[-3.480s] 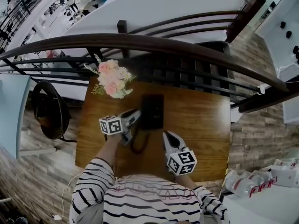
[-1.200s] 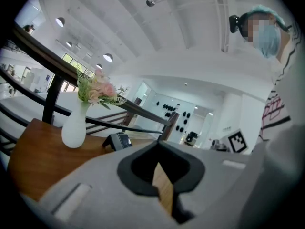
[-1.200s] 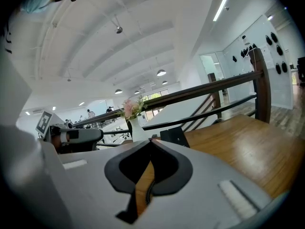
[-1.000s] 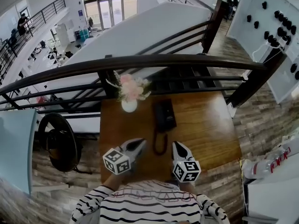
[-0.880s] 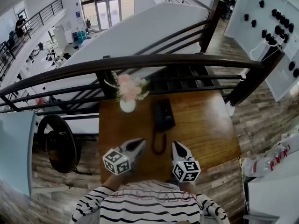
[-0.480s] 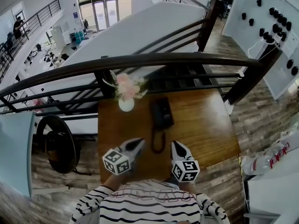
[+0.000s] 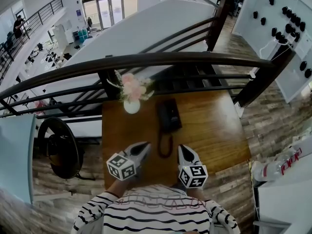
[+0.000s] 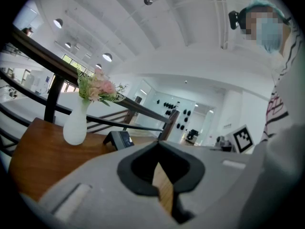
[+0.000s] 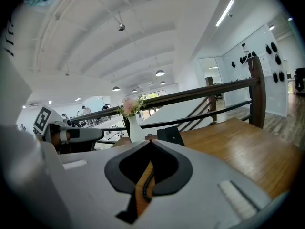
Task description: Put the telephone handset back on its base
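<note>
The black telephone (image 7: 169, 116) stands mid-table, and its handset seems to lie on the base, with the coiled cord (image 7: 165, 146) looping toward me. My left gripper (image 7: 145, 146) hovers shut and empty, left of the cord loop and well short of the phone. My right gripper (image 7: 181, 148) is shut and empty too, just right of the cord. In the left gripper view the telephone (image 8: 119, 139) sits beyond the closed left gripper (image 8: 157, 144). The right gripper view shows the telephone (image 9: 170, 136) past the closed right gripper (image 9: 150, 139).
A white vase of pink flowers (image 7: 131, 94) stands at the wooden table's (image 7: 214, 130) far left, close to the phone. A dark railing (image 7: 161, 60) runs behind the table. A round black chair (image 7: 58, 147) sits on the floor to the left.
Since the earliest frame my left gripper has drawn back from the telephone toward me. Over the last second both grippers have stayed nearly still and only the view has drifted slightly.
</note>
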